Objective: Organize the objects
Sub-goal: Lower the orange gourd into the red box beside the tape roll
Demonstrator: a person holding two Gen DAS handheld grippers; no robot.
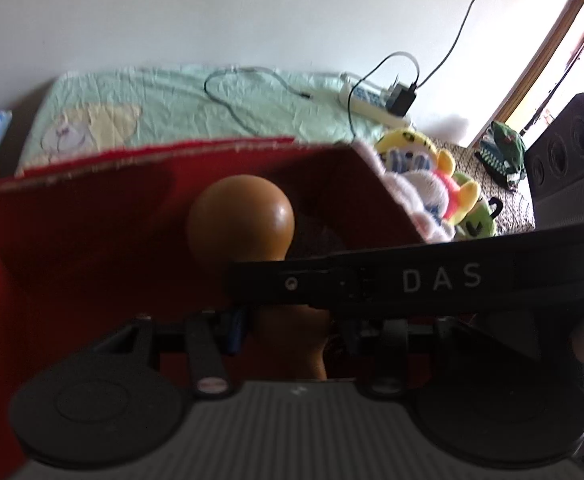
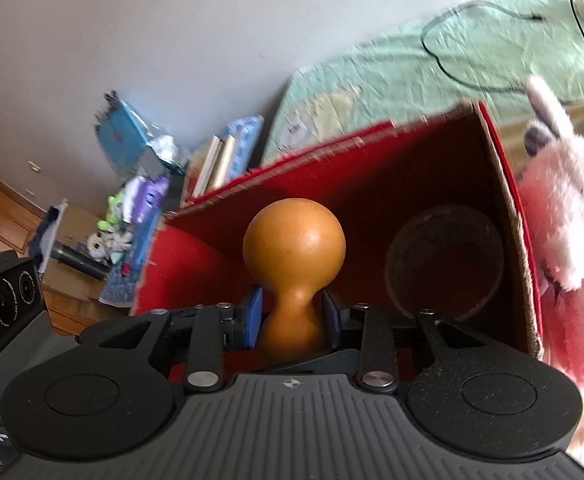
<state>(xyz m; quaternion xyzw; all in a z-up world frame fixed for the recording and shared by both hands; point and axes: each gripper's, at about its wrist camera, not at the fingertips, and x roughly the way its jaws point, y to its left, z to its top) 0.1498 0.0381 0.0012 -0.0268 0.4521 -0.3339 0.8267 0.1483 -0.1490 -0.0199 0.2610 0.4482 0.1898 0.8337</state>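
A brown wooden gourd [image 1: 240, 216] with a round head and narrow neck hangs over an open red cardboard box [image 1: 92, 240]. In the right wrist view my right gripper [image 2: 292, 312] is shut on the neck of the gourd [image 2: 293, 244], a blue pad [image 2: 254, 312] on each side. In the left wrist view the gourd's wider base lies between the fingers of my left gripper [image 1: 293, 330], which hold it closely; this part is dim. A black bar marked "DAS" [image 1: 411, 280] crosses in front of the neck. The red box [image 2: 371, 184] holds a dark round object [image 2: 443, 264].
A pink plush toy [image 2: 563, 220] presses against the box's right wall. More plush toys [image 1: 431, 184] lie to the right. A green quilted mat [image 1: 172, 96] with a power strip [image 1: 371, 108] and cables lies behind. A black box with round marks [image 1: 567, 168] stands far right.
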